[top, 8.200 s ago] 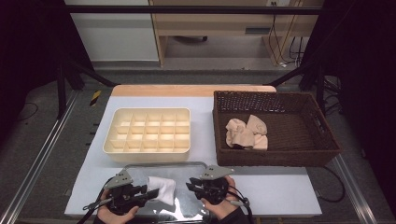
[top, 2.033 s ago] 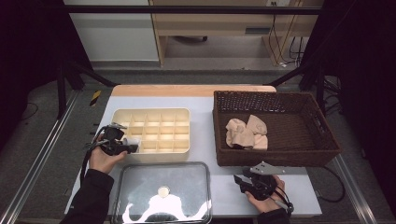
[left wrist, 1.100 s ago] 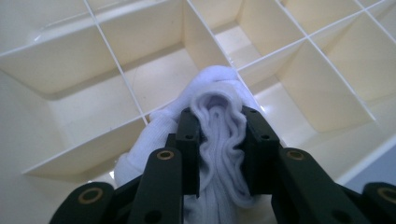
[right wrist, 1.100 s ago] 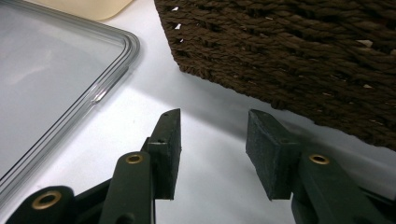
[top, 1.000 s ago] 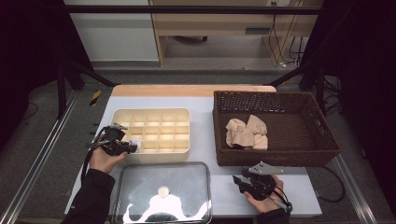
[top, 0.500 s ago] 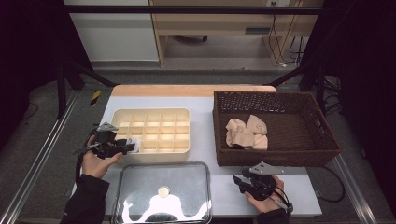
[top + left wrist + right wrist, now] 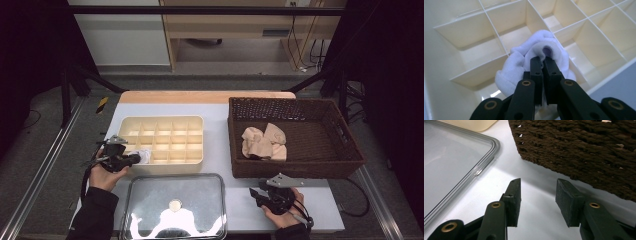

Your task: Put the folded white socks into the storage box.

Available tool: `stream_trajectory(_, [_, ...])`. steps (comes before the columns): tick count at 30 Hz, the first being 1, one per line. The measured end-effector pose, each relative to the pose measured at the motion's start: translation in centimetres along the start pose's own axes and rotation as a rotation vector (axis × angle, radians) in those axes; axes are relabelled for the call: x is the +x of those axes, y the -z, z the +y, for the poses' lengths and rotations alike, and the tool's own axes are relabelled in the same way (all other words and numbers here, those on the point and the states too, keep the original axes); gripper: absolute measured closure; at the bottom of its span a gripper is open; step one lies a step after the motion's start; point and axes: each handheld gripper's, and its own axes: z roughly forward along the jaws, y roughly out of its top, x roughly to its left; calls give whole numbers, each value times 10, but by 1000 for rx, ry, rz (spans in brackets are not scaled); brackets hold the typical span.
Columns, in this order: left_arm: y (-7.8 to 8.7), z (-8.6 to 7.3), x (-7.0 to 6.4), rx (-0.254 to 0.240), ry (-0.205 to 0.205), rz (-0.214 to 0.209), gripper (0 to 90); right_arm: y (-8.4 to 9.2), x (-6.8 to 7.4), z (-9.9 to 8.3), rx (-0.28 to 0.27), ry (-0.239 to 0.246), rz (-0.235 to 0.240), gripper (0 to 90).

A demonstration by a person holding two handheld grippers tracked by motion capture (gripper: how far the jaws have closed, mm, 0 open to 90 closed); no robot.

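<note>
Down at the near edge of the table (image 7: 220, 150), the clear lid (image 7: 174, 205) lies flat with glare on it, its front edge cut off by the frame, and a small pale spot at its middle is too blurred to name. To the right of it, the right hand-held gripper (image 7: 257, 193) sits low over bare table just in front of the basket, and in the right gripper view the right hand-held gripper (image 7: 537, 200) has its jaws standing apart with nothing between them, the lid's rounded corner on one side and the woven wall on the other. Over on the left, the left hand-held gripper (image 7: 134, 159) points toward the near left corner of the cream divider tray (image 7: 162, 122), and its jaws have just been closing; the left gripper view shows the left hand-held gripper (image 7: 543, 67) pinched together on a fold of the white cloth (image 7: 524, 65). That cloth sits bunched in a near corner cell of the tray, bulging over the thin dividers, so its lower part is hidden by the jaws and the cell walls. From above, the cloth (image 7: 144, 156) is only a small pale lump, too crumpled to give any long axis or heading. Farther right, the dark wicker basket (image 7: 345, 135) holds a heap of beige cloths (image 7: 264, 142), folds overlapping so a count is hard to make out.
</note>
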Motion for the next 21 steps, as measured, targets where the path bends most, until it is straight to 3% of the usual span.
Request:
stream_trajectory(6, [-5,3,-1,22,-8,11,859,-2,1,1,5,-2,1,563])
stream_trajectory(11, [-2,2,1,5,-2,-5,838,-2,2,2,5,2,5,563])
stream_trajectory(12, [3,1,3,-25,10,-28,816,-2,2,2,3,0,6,562])
stream_trajectory(13, [3,1,3,-25,10,-28,767,-2,2,2,3,0,6,562])
stream_trajectory(15, [17,0,3,-97,4,-5,636,-1,2,2,-5,-2,11,560])
stream_trajectory(20, [43,-5,8,-200,38,-22,542,0,2,2,-14,-2,13,556])
stream_trajectory(21, [43,-5,8,-200,38,-22,523,0,2,2,-14,-2,13,556])
